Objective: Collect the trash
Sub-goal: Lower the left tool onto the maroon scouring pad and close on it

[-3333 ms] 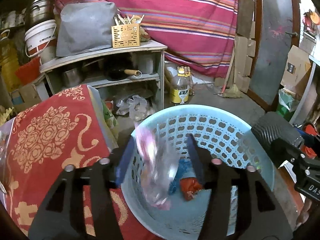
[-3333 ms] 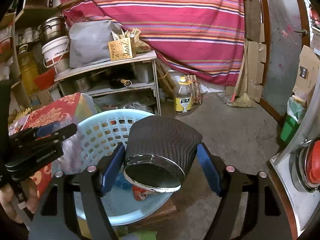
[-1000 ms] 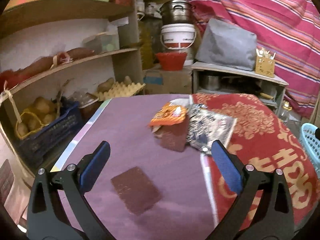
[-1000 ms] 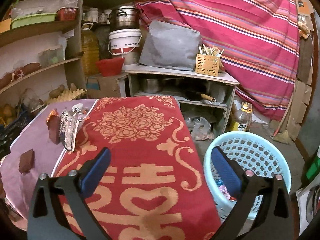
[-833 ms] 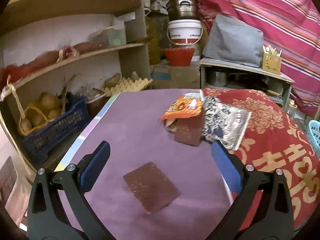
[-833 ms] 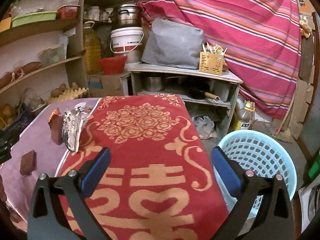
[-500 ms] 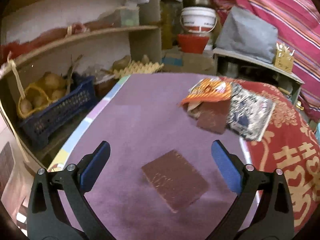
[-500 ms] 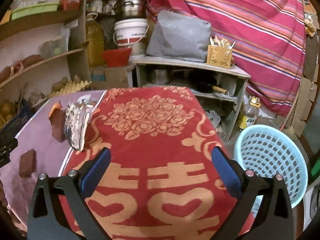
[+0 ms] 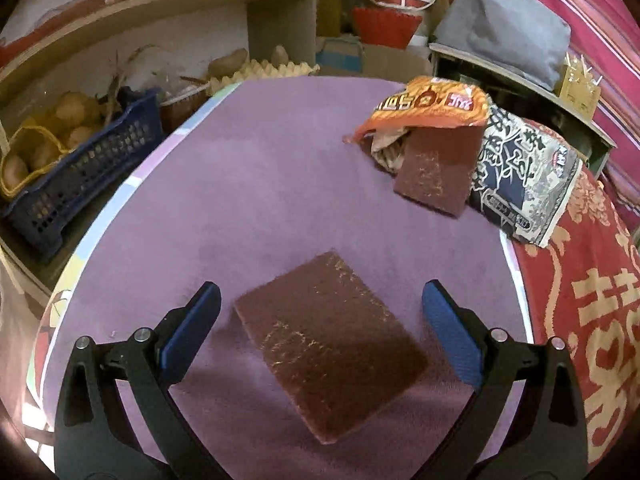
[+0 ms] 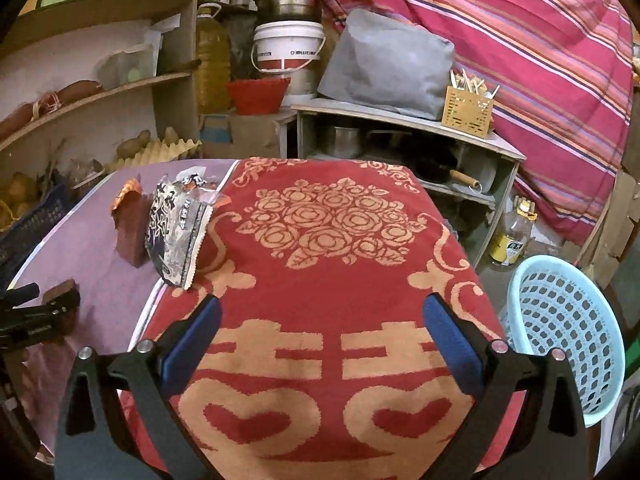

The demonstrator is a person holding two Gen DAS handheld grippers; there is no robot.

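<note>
Hovering over the purple table (image 9: 256,184), the left gripper (image 9: 320,320) has its fingers spread wide and empty, a brown scouring pad (image 9: 328,354) lying flat between and just below them. Farther back a second brown pad (image 9: 436,168) leans under an orange snack wrapper (image 9: 432,106), touching a black-and-white snack bag (image 9: 520,184) at the red cloth's (image 10: 332,280) edge. The right gripper (image 10: 320,332) hangs wide open and empty above that cloth, the light blue basket (image 10: 568,320) off to its right beside the table.
</note>
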